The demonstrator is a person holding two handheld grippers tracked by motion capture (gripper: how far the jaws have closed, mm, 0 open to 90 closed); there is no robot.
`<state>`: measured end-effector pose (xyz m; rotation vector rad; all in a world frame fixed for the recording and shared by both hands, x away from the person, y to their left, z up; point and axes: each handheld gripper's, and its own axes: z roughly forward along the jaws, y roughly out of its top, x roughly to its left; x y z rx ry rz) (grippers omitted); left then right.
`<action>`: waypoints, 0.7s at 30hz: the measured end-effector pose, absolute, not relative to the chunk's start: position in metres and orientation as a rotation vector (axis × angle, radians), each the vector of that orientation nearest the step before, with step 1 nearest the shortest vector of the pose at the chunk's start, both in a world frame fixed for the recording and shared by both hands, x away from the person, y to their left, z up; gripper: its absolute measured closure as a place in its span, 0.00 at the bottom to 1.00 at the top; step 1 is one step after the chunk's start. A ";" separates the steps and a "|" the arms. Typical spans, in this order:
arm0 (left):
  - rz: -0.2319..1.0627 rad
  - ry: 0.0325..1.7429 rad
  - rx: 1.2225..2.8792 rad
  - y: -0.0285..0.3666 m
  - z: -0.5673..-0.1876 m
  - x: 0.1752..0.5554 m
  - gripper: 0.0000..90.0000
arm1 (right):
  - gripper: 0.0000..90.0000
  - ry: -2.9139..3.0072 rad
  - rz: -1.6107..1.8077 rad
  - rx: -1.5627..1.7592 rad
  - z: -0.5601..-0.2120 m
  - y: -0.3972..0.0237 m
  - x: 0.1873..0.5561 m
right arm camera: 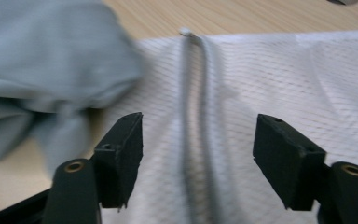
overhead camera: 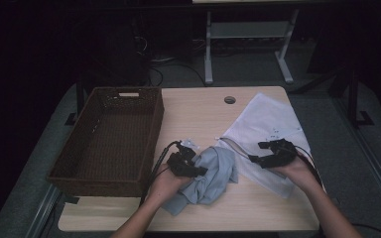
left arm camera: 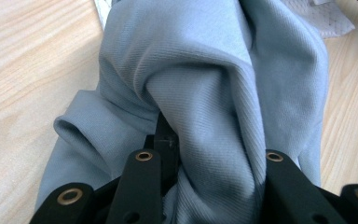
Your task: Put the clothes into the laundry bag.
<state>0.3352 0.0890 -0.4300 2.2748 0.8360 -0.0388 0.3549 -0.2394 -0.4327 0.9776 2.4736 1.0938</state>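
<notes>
Left claw (left arm camera: 209, 154) clamping grey cloth (left arm camera: 214, 70), right claw (right arm camera: 198, 154) parted over mesh bag (right arm camera: 261, 79)

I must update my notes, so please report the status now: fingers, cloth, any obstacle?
Left gripper shut on grey cloth. Right gripper open over white mesh bag, zipper between fingers. Basket at left, nothing blocking.

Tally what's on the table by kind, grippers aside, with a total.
Grey-blue cloth: 1
White mesh bag: 1
Brown woven basket: 1
Total: 3
</notes>
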 end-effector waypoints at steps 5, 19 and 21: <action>-0.049 0.836 2.275 0.090 -0.432 0.336 0.79 | 0.41 2.488 1.077 1.008 -0.444 -0.248 0.380; -0.052 0.839 2.276 0.091 -0.433 0.335 0.79 | 0.48 2.550 0.974 0.953 -0.471 -0.251 0.382; -0.050 0.836 2.279 0.091 -0.433 0.335 0.79 | 0.54 2.552 0.986 0.947 -0.470 -0.251 0.382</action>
